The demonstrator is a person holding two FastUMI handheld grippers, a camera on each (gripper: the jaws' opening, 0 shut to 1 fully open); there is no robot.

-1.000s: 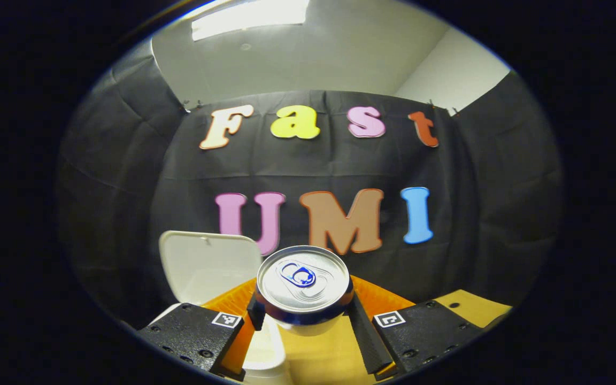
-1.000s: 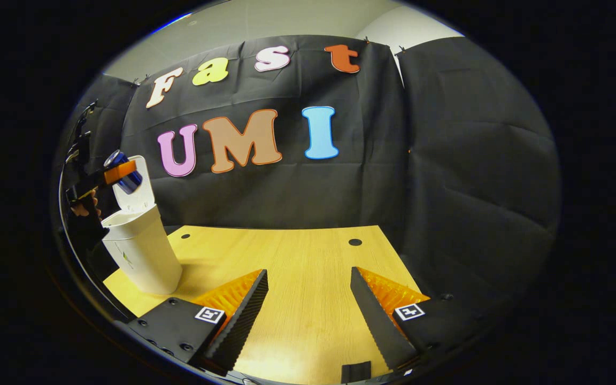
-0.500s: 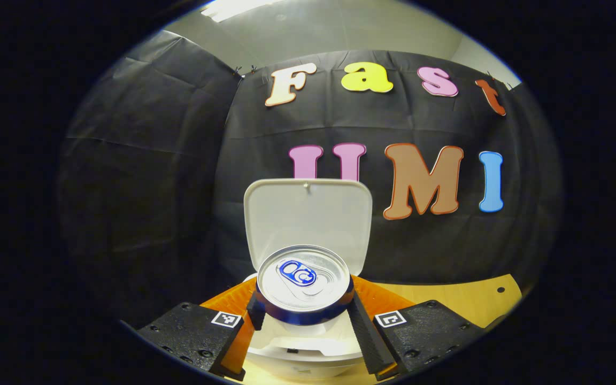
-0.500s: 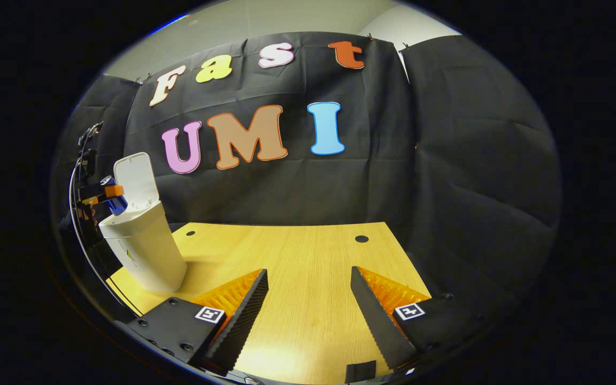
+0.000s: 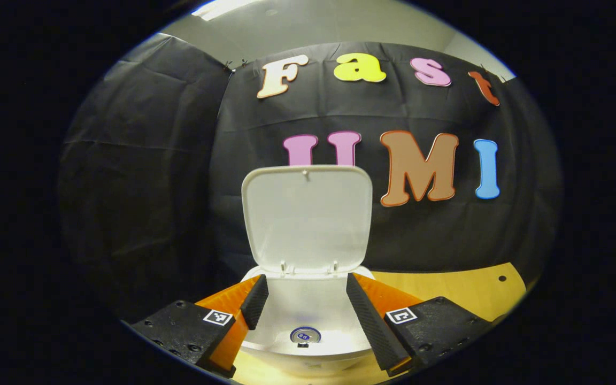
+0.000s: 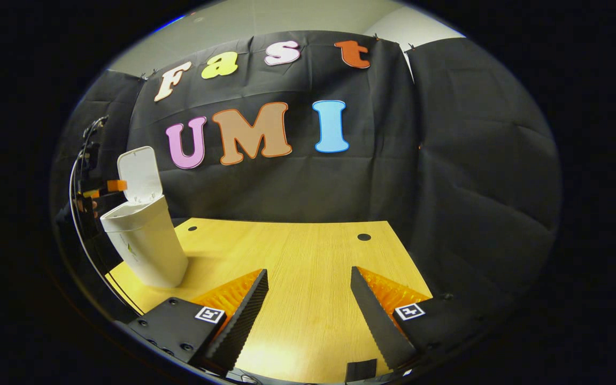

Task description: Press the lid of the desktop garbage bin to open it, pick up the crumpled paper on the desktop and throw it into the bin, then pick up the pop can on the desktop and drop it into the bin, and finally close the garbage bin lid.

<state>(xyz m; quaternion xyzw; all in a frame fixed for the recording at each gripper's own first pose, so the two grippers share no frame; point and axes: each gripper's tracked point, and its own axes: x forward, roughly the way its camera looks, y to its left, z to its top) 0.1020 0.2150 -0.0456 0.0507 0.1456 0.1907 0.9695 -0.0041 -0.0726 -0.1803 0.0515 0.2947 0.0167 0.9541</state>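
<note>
Now the pop can (image 5: 305, 336) lay inside the white garbage bin (image 5: 308, 315), lid (image 5: 307, 216) upright. Left gripper (image 5: 305, 299) hung over the rim w/ fingers spread, holding nothing; right gripper (image 6: 308, 305) likewise (idle above surface (image 6: 297, 256)). Closing: push lid top forward, gently.

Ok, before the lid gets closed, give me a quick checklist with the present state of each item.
1. Pop can inside the bin: ok, it lies at the bottom.
2. Left gripper free of the can: ok, jaws open above the bin's mouth.
3. Lid reachable: ok, it stands upright, open.
4. Crumpled paper in the bin: cannot tell.
5. Right gripper out of the way: ok, open over the bare table.
</note>
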